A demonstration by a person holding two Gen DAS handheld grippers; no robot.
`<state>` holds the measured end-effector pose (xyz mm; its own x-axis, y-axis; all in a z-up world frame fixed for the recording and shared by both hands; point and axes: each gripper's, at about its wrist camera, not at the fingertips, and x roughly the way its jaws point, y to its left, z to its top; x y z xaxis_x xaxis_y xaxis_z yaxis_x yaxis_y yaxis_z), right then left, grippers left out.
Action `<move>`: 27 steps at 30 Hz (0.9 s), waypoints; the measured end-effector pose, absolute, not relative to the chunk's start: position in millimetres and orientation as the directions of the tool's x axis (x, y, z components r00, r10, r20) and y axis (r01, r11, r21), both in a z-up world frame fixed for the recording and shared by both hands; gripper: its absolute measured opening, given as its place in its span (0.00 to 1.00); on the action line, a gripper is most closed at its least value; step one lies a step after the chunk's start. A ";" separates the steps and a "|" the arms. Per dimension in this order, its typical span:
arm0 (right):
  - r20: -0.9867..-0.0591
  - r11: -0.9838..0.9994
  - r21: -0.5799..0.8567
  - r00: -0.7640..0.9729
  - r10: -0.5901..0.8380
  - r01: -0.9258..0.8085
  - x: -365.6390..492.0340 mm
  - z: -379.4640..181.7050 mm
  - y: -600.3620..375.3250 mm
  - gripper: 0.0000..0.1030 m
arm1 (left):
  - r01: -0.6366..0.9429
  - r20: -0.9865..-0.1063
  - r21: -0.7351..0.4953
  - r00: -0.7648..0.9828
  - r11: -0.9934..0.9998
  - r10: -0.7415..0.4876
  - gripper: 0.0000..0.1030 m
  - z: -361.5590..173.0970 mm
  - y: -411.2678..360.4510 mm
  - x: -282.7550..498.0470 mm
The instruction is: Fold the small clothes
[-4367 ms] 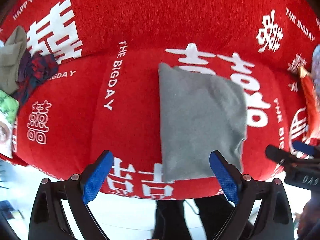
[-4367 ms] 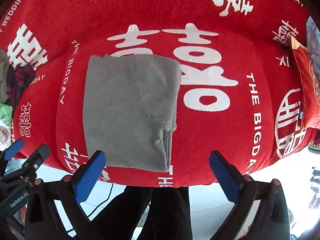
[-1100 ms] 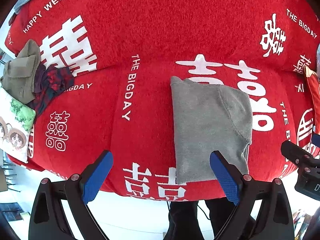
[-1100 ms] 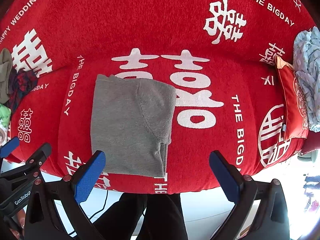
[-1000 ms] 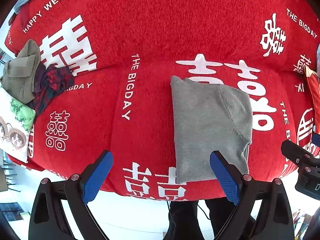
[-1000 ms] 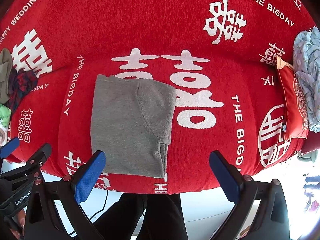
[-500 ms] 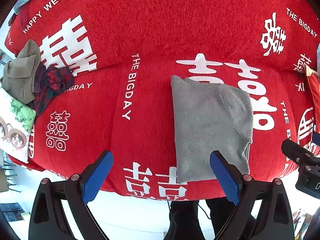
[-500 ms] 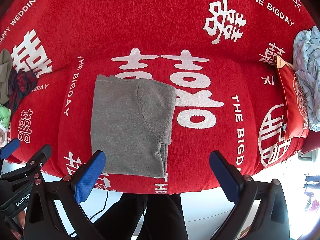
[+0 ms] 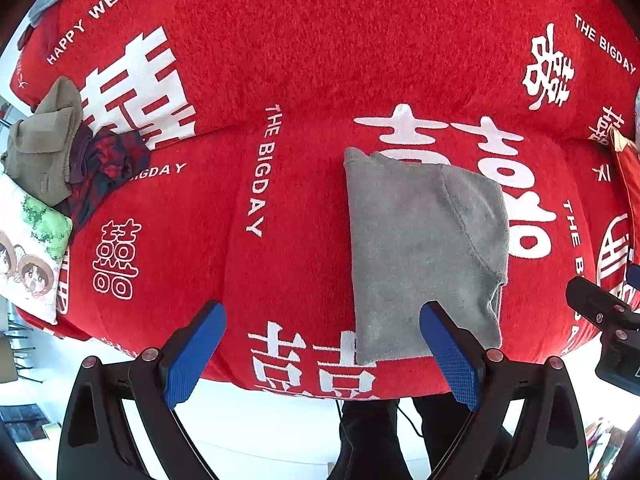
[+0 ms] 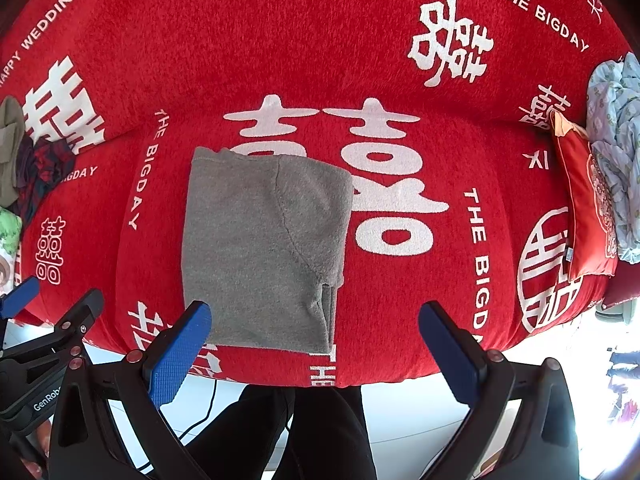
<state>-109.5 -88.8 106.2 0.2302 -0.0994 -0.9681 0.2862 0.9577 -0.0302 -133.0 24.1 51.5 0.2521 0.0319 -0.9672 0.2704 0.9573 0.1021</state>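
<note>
Lying lengthwise away from both spread, empty grippers, the folded grey garment (image 9: 424, 248) sits between them on the red sofa (image 9: 304, 60), roughly equally near the left gripper (image 9: 322, 344) and right gripper (image 10: 316, 340).

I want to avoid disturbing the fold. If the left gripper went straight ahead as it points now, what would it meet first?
Probably the red sofa cover; the left gripper aims just left of the folded grey garment, though its right finger overlaps that edge.

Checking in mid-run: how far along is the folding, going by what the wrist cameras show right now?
Done: the grey garment lies folded into a flat rectangle on the red sofa cover. In hand: nothing; the left gripper and right gripper both hang open short of the sofa. Left: the olive garment and dark red plaid garment lie bunched at the left end.
</note>
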 end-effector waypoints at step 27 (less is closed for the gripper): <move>-0.970 0.958 -0.024 0.224 -0.091 0.284 -112.0 102.8 -86.9 1.00 | 0.245 -0.972 0.057 0.235 0.968 -0.002 0.95 51.1 22.8 -131.9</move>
